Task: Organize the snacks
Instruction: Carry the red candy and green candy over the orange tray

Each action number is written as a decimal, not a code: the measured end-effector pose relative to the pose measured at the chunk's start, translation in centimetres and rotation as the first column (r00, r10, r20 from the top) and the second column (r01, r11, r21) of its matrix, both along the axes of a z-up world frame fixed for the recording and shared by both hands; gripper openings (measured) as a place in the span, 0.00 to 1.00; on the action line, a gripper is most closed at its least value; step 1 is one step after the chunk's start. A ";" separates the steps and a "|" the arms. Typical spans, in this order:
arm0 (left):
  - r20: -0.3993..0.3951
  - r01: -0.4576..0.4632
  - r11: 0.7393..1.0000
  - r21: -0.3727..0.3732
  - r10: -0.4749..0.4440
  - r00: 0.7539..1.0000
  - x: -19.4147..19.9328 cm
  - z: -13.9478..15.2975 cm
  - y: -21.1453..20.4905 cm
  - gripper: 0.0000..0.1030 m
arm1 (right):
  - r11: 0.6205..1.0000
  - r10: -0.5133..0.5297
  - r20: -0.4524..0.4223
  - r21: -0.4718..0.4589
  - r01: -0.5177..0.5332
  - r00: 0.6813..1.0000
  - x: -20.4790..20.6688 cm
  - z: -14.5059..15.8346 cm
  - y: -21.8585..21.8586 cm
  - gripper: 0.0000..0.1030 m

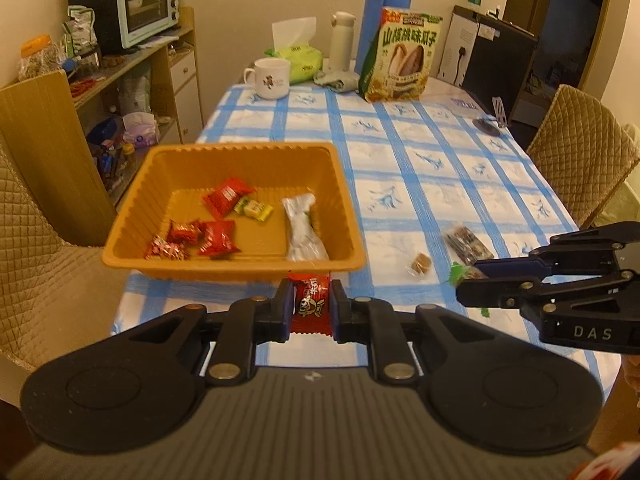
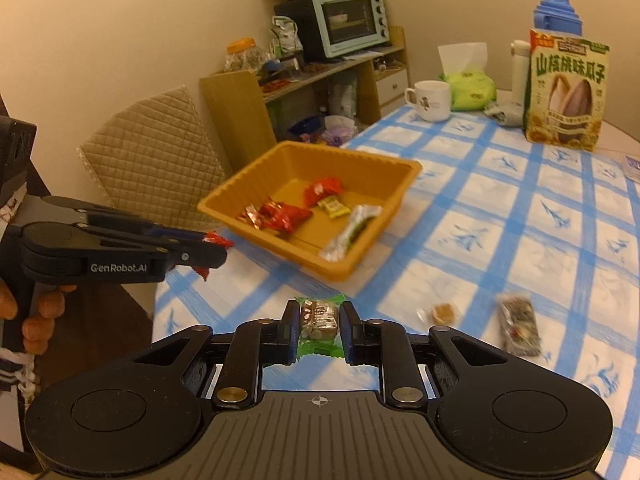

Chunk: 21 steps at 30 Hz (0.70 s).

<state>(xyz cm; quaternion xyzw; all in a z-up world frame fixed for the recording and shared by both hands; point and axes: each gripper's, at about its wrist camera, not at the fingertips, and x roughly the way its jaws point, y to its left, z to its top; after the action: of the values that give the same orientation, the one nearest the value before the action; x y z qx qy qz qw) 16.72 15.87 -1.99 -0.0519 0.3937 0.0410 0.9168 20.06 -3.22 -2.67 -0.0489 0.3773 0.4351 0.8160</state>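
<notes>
My left gripper (image 1: 311, 305) is shut on a red snack packet (image 1: 311, 300), held just short of the near rim of the orange tray (image 1: 160, 164). The tray (image 2: 280, 156) holds several wrapped snacks: red packets (image 1: 226, 196), a yellow-green candy (image 1: 253, 209) and a silver-wrapped bar (image 1: 303, 226). My right gripper (image 2: 320, 322) is shut on a green-wrapped nut bar (image 2: 319, 316), above the tablecloth and right of the tray. Each gripper shows in the other's view: right gripper (image 1: 472, 280), left gripper (image 2: 212, 248). On the cloth lie a small brown candy (image 1: 420, 264) and a dark bar (image 1: 466, 240).
At the table's far end stand a white mug (image 1: 269, 78), a tissue pack (image 1: 298, 60), a white bottle (image 1: 342, 42), a blue thermos (image 1: 386, 12) and a sunflower-seed bag (image 1: 402, 56). Quilted chairs (image 1: 580, 152) flank the table. A shelf with a toaster oven (image 1: 146, 6) stands left.
</notes>
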 end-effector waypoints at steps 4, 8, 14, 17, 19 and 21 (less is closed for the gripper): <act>0.021 -0.004 1.000 0.012 0.004 1.000 0.5 0.8 2.0 0.16 | 1.000 -0.005 0.007 0.018 0.005 1.000 0.5 1.1 2.6 0.21; 0.026 -0.005 1.000 0.020 0.005 1.000 1.5 1.2 4.1 0.16 | 1.000 -0.013 0.019 0.027 0.012 1.000 1.5 1.7 5.4 0.21; 0.025 0.004 1.000 0.027 -0.004 1.000 3.6 0.9 6.7 0.16 | 0.999 -0.041 0.022 0.023 0.041 0.999 3.4 1.7 9.2 0.21; 0.022 0.011 1.000 0.028 -0.011 1.000 4.6 0.7 7.8 0.16 | 0.998 -0.058 0.026 0.010 0.058 0.998 4.5 1.4 10.8 0.21; 0.017 0.016 1.000 0.027 -0.016 1.000 5.2 0.4 8.5 0.16 | 0.997 -0.073 0.026 -0.003 0.073 0.997 5.2 1.0 11.8 0.21; 0.009 0.020 0.999 0.028 -0.020 1.000 5.9 0.0 9.1 0.16 | 0.996 -0.084 0.024 -0.015 0.084 0.996 5.9 0.7 12.7 0.21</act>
<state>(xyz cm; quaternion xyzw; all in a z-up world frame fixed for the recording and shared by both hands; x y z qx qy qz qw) 22.66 24.99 -1.95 -0.0354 0.3892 0.0370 0.9197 26.01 9.44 -2.02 -0.0444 0.3730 0.3967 0.8375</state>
